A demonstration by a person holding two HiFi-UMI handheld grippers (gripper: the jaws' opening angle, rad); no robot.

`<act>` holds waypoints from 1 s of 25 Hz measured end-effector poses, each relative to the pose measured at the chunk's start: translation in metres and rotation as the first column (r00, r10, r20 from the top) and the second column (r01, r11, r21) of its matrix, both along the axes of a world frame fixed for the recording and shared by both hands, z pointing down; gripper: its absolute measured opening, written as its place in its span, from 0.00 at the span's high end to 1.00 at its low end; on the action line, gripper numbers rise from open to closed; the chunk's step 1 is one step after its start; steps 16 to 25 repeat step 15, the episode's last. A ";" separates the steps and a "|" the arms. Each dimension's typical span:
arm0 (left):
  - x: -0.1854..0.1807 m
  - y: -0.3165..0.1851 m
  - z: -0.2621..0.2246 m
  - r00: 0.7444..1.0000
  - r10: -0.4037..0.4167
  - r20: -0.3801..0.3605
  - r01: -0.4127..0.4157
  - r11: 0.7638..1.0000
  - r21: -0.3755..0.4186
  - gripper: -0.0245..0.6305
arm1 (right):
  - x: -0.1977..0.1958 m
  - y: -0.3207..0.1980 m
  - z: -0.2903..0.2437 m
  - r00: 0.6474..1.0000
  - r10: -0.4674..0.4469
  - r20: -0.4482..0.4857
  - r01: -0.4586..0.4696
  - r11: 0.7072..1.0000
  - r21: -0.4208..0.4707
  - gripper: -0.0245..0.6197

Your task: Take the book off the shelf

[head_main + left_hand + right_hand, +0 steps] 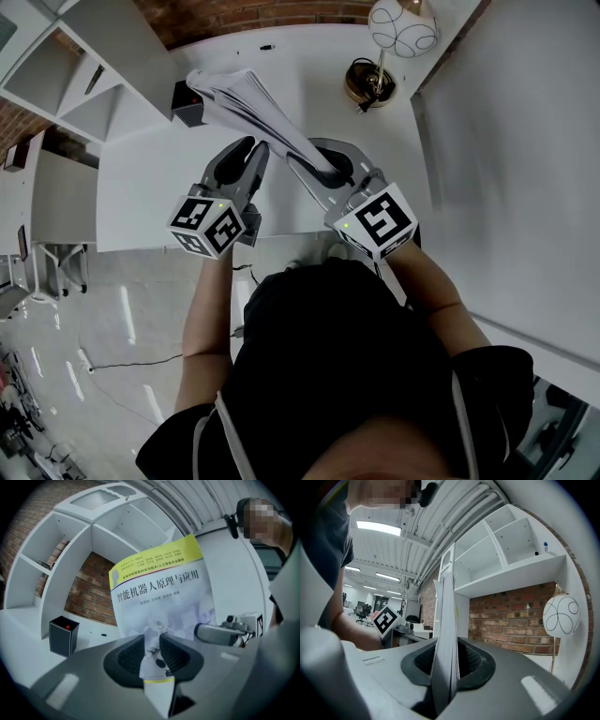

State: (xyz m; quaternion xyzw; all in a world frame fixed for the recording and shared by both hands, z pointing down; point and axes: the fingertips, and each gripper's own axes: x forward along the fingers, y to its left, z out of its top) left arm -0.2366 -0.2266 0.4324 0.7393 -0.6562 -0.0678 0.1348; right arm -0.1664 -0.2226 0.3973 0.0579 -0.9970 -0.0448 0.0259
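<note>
my right gripper (446,660) is clamped on the book (445,616), which sits edge-on btwn its jaws. my left gripper (151,652) is open w/ the cover's lower corner btwn its pads. book's off the shelf (89,541), held over the desk (141,187), near its middle.

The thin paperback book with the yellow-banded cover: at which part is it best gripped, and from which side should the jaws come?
Grip the thin paperback book at its near edge, where pages lie tight together, coming edge-on so one jaw meets each cover, as the right gripper does. The far end fans apart and would likely slip.
</note>
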 end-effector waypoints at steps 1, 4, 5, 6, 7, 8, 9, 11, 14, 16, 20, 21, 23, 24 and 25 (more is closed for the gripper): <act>0.000 0.000 0.000 1.000 0.001 -0.001 -0.001 1.000 0.000 0.82 | 0.000 0.000 0.000 1.000 0.001 -0.001 -0.001 1.000 -0.001 0.86; -0.001 0.000 0.001 1.000 0.002 -0.002 -0.002 1.000 -0.003 0.82 | -0.001 0.000 0.001 1.000 -0.001 -0.002 0.001 1.000 -0.005 0.86; -0.001 0.000 0.001 1.000 0.002 -0.003 -0.002 1.000 -0.003 0.82 | -0.001 0.000 0.001 1.000 -0.002 -0.002 0.002 1.000 -0.006 0.86; -0.001 0.000 0.001 1.000 0.001 -0.005 -0.001 1.000 -0.003 0.82 | -0.002 0.000 0.001 1.000 -0.004 -0.001 0.004 1.000 -0.008 0.86; -0.002 0.001 0.001 1.000 0.002 -0.007 -0.002 1.000 -0.001 0.82 | -0.002 0.000 0.001 1.000 -0.005 -0.001 0.005 1.000 -0.010 0.86; -0.002 0.001 0.000 1.000 0.002 -0.008 -0.002 1.000 0.001 0.82 | -0.002 0.000 0.000 1.000 -0.007 0.000 0.007 1.000 -0.011 0.86; -0.002 0.001 0.000 1.000 0.002 -0.011 -0.002 1.000 0.004 0.82 | -0.002 0.000 0.000 1.000 -0.009 0.000 0.009 1.000 -0.012 0.86; -0.003 0.001 0.000 1.000 0.001 -0.014 -0.001 1.000 0.005 0.82 | -0.003 0.000 0.000 1.000 -0.012 -0.001 0.012 1.000 -0.013 0.86; -0.003 0.001 0.002 1.000 -0.002 -0.013 0.002 1.000 0.000 0.82 | -0.003 0.000 0.002 1.000 -0.015 -0.006 0.015 1.000 -0.015 0.86; -0.002 0.001 0.003 1.000 -0.003 -0.012 0.003 1.000 -0.002 0.82 | -0.003 0.000 0.002 1.000 -0.016 -0.007 0.016 1.000 -0.017 0.86; -0.002 0.001 0.003 1.000 -0.003 -0.012 0.003 1.000 -0.002 0.82 | -0.003 0.000 0.002 1.000 -0.016 -0.007 0.016 1.000 -0.017 0.86; -0.002 0.001 0.003 1.000 -0.003 -0.012 0.003 1.000 -0.002 0.82 | -0.003 0.000 0.002 1.000 -0.016 -0.007 0.016 1.000 -0.017 0.86; -0.002 0.001 0.003 1.000 -0.003 -0.012 0.003 1.000 -0.002 0.82 | -0.003 0.000 0.002 1.000 -0.016 -0.007 0.016 1.000 -0.017 0.86; -0.002 0.001 0.003 1.000 -0.003 -0.012 0.003 1.000 -0.002 0.82 | -0.003 0.000 0.002 1.000 -0.016 -0.007 0.016 1.000 -0.017 0.86; -0.002 0.001 0.003 1.000 -0.003 -0.012 0.003 1.000 -0.002 0.82 | -0.003 0.000 0.002 1.000 -0.016 -0.007 0.016 1.000 -0.017 0.86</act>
